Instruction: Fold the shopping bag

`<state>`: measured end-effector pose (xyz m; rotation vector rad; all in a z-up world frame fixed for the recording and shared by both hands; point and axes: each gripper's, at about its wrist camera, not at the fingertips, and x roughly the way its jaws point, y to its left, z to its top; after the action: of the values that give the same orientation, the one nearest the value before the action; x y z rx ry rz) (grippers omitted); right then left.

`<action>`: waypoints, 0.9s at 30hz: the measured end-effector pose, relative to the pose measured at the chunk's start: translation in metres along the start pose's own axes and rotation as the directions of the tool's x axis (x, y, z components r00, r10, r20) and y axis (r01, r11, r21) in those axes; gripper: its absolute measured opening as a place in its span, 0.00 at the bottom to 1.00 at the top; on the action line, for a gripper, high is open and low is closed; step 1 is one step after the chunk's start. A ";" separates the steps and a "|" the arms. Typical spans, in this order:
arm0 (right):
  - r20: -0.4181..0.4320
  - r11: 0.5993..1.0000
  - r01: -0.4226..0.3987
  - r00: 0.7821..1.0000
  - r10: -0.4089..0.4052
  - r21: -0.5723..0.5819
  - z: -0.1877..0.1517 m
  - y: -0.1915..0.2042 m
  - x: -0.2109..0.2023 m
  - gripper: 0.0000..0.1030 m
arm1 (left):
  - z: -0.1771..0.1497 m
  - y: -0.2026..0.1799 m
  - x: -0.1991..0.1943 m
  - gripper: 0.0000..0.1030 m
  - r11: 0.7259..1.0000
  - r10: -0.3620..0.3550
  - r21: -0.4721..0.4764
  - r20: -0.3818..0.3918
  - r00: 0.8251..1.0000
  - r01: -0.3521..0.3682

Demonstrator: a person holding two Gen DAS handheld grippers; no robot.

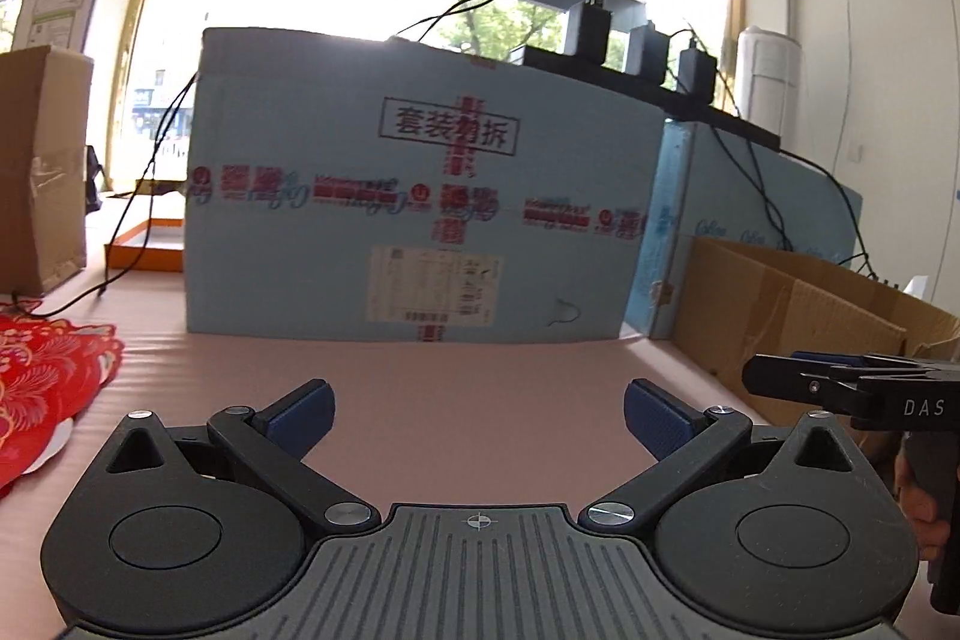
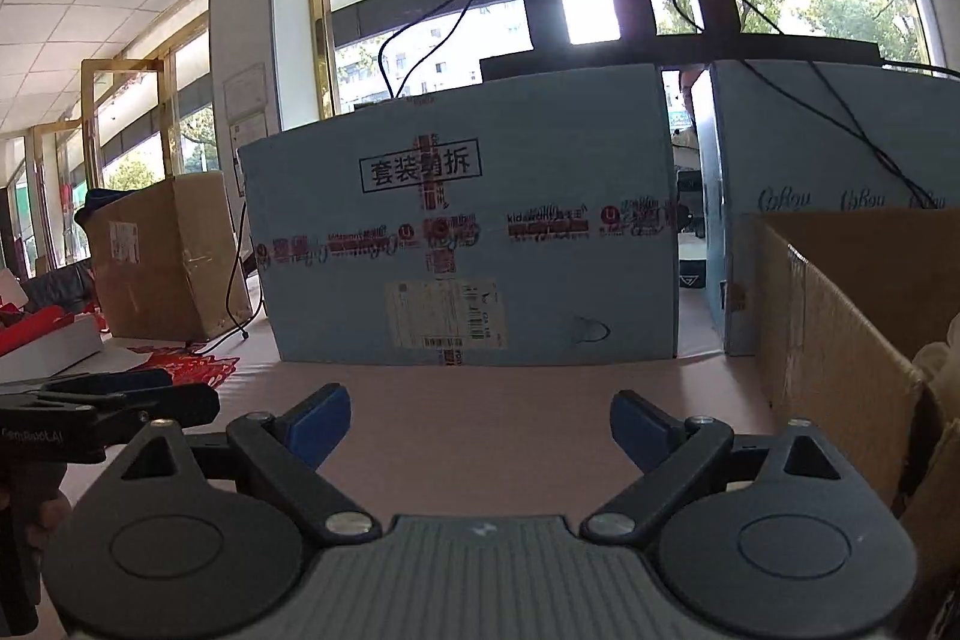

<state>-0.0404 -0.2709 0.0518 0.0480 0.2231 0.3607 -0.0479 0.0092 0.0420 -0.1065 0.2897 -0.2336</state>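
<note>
Left gripper (image 1: 478,421) and right gripper (image 2: 480,424) hover with jaws spread wide, empty, above a pink table (image 1: 480,364) facing a blue box (image 1: 420,184); only the left view shows the red patterned shopping bag (image 1: 42,382) clearly, lying flat at far left; only the right view looks into an open brown carton (image 2: 852,316).

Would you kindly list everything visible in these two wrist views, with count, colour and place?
Large printed cardboard box: one, light blue with red tape, straight ahead on the table.
Second blue box: one, light blue, right of the first.
Closed cardboard box: one, brown, far left.
Open cardboard box: one, brown, right edge.
Patterned fabric: one, red with gold, left; possibly the shopping bag, cannot tell.
Shallow tray: one, orange, behind left.
Power adapters: three, black, cabled, atop the boxes.
Table surface: one, pink.
Left gripper: black with blue pads, open, empty.
Right gripper: same, open, empty.
</note>
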 end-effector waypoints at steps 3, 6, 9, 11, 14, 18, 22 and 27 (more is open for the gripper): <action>-0.046 1.000 0.023 0.999 -0.023 0.005 -0.010 0.003 0.020 0.93 | -0.009 0.016 0.003 1.00 0.997 0.080 0.005 -0.017 0.997 -0.080; -0.093 0.998 0.055 0.994 -0.055 -0.007 -0.019 0.004 0.038 0.93 | -0.014 0.024 0.007 1.00 0.993 0.118 0.015 -0.029 0.993 -0.117; -0.114 0.997 0.075 0.991 -0.076 -0.015 -0.024 0.004 0.049 0.93 | -0.017 0.026 0.009 1.00 0.990 0.137 0.027 -0.039 0.990 -0.136; -0.142 0.996 0.090 0.986 -0.092 -0.023 -0.027 0.004 0.057 0.93 | -0.017 0.028 0.013 1.00 0.990 0.143 0.022 -0.058 0.988 -0.142; -0.170 0.996 0.093 0.981 -0.095 -0.014 -0.026 0.002 0.064 0.93 | -0.017 0.030 0.018 1.00 0.988 0.157 0.015 -0.093 0.983 -0.157; -0.209 0.992 0.128 0.970 -0.126 -0.009 -0.025 -0.002 0.075 0.93 | -0.020 0.030 0.029 1.00 0.987 0.159 0.030 -0.157 0.975 -0.156; -0.264 0.987 0.159 0.953 -0.149 0.015 -0.028 -0.008 0.084 0.93 | -0.024 0.029 0.041 1.00 0.987 0.161 0.042 -0.220 0.962 -0.155; -0.293 0.984 0.181 0.940 -0.174 -0.003 -0.032 -0.009 0.090 0.97 | -0.030 0.032 0.057 1.00 0.982 0.190 0.041 -0.318 0.929 -0.187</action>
<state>0.0377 -0.2467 0.0014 -0.0019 0.5217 0.1833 0.0035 0.0245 -0.0069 -0.0287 0.6209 -0.0596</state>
